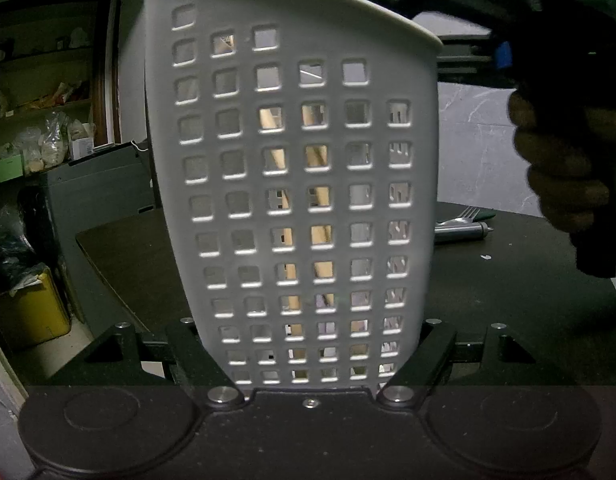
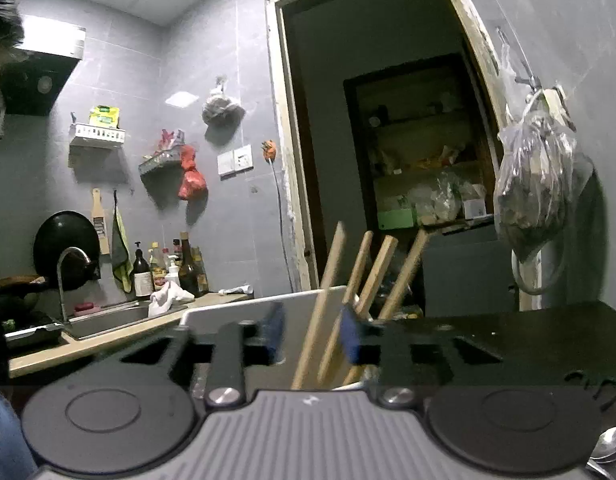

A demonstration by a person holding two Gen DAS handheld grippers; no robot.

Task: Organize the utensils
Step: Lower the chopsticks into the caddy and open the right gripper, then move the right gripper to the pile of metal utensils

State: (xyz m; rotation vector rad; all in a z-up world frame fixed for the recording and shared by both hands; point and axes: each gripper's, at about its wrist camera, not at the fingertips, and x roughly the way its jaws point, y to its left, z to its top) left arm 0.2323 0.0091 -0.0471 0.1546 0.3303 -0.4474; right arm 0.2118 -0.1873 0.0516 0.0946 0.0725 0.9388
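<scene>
Chopsticks [image 2: 328, 300] — right view, fork [image 1: 466, 214] — left

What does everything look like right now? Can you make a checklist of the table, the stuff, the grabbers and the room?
Surface: dark table, a few pale specks on it.
Job's things: white perforated utensil holder standing upright; four wooden chopsticks standing in it; a fork and a grey handle lying behind the holder; spoon at the right wrist view's edge.
Clutter: nothing seen on the table.
Grippers: left gripper shut on the holder's base; right gripper open, blue pads either side of the chopsticks, not pressing them.
Cables: a cord hanging from an orange wall plug.
Surroundings: sink, bottles, wall racks, doorway to shelves, hanging plastic bag.
</scene>
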